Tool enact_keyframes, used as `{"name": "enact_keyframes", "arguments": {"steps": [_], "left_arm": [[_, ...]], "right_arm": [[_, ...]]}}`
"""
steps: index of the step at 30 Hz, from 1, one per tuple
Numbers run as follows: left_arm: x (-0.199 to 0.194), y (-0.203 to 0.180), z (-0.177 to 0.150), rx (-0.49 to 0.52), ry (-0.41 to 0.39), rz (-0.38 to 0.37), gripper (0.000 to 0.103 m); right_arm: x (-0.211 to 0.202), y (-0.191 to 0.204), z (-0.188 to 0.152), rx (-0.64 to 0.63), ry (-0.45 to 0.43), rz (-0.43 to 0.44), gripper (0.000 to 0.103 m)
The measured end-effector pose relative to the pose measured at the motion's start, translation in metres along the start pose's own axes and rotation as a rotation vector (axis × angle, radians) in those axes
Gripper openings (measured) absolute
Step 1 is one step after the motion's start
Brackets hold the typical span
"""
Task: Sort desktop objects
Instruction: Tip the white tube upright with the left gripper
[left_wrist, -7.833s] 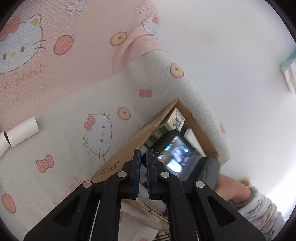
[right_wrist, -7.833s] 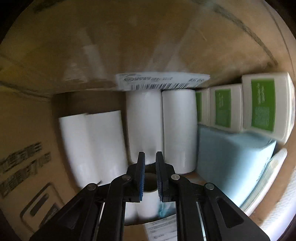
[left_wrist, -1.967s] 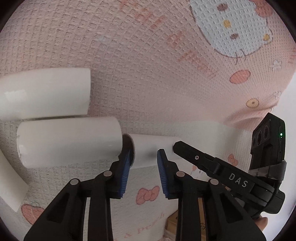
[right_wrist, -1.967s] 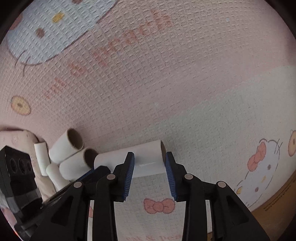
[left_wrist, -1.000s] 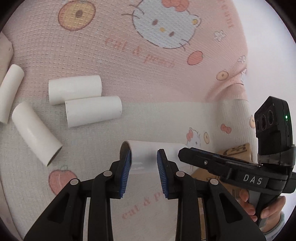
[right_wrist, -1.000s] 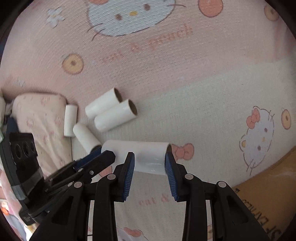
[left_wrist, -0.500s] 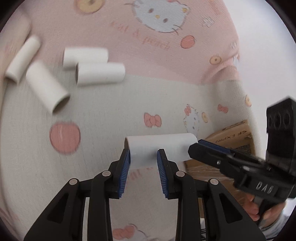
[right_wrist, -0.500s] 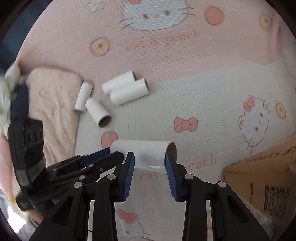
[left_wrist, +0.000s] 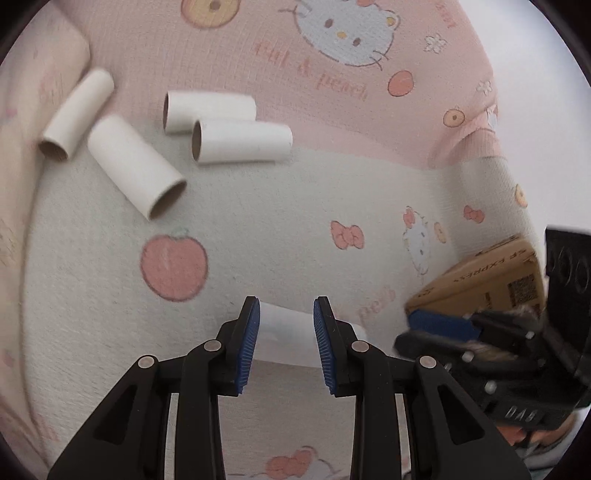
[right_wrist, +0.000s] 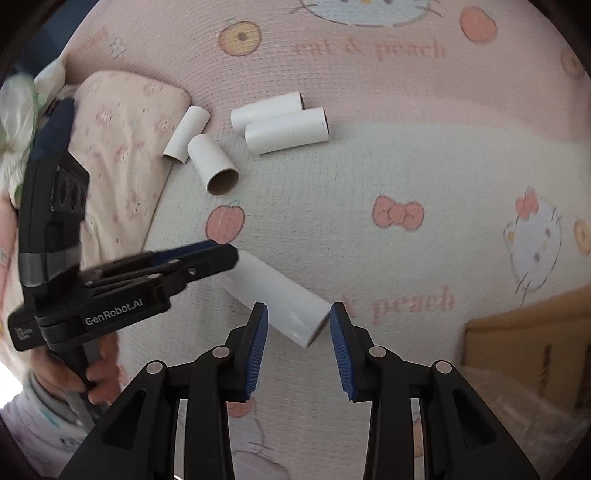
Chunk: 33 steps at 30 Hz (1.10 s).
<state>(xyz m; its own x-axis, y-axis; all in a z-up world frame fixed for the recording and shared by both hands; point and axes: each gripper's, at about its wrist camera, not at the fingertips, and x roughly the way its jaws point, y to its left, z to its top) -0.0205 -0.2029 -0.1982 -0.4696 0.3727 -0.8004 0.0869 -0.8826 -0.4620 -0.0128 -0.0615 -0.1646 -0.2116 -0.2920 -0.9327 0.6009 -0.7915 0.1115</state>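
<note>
A white paper roll hangs above the patterned blanket. My left gripper is shut on one end of the roll. My right gripper is open, its pads standing apart on either side of the roll's other end. The roll tilts down toward the right gripper. The left gripper also shows in the right wrist view, and the right one, blurred, in the left wrist view. Several more white rolls lie on the blanket farther off.
A brown cardboard box stands at the right edge of the bed. A pink pillow lies at the left beside the rolls. A white wall is behind the bed.
My right gripper has opened and let go of the roll's end, which now droops. Both grippers have moved toward the box, away from the loose rolls.
</note>
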Motion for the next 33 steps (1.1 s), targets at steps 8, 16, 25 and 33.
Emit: {"name": "enact_keyframes", "arguments": {"steps": [8, 16, 25, 33], "left_arm": [[-0.003, 0.012, -0.016, -0.083, 0.03, 0.001, 0.032], [-0.009, 0.032, -0.037, -0.243, -0.002, 0.013, 0.049], [0.015, 0.027, -0.05, -0.344, 0.06, -0.103, 0.049], [0.032, 0.031, -0.038, -0.413, 0.028, -0.142, 0.049]], "right_arm": [[0.006, 0.012, 0.004, -0.132, -0.001, -0.075, 0.052], [0.027, 0.022, 0.0, -0.189, 0.021, -0.146, 0.056], [0.043, 0.032, -0.003, -0.258, 0.042, -0.139, 0.056], [0.047, 0.021, -0.004, -0.21, 0.043, -0.1, 0.056]]}}
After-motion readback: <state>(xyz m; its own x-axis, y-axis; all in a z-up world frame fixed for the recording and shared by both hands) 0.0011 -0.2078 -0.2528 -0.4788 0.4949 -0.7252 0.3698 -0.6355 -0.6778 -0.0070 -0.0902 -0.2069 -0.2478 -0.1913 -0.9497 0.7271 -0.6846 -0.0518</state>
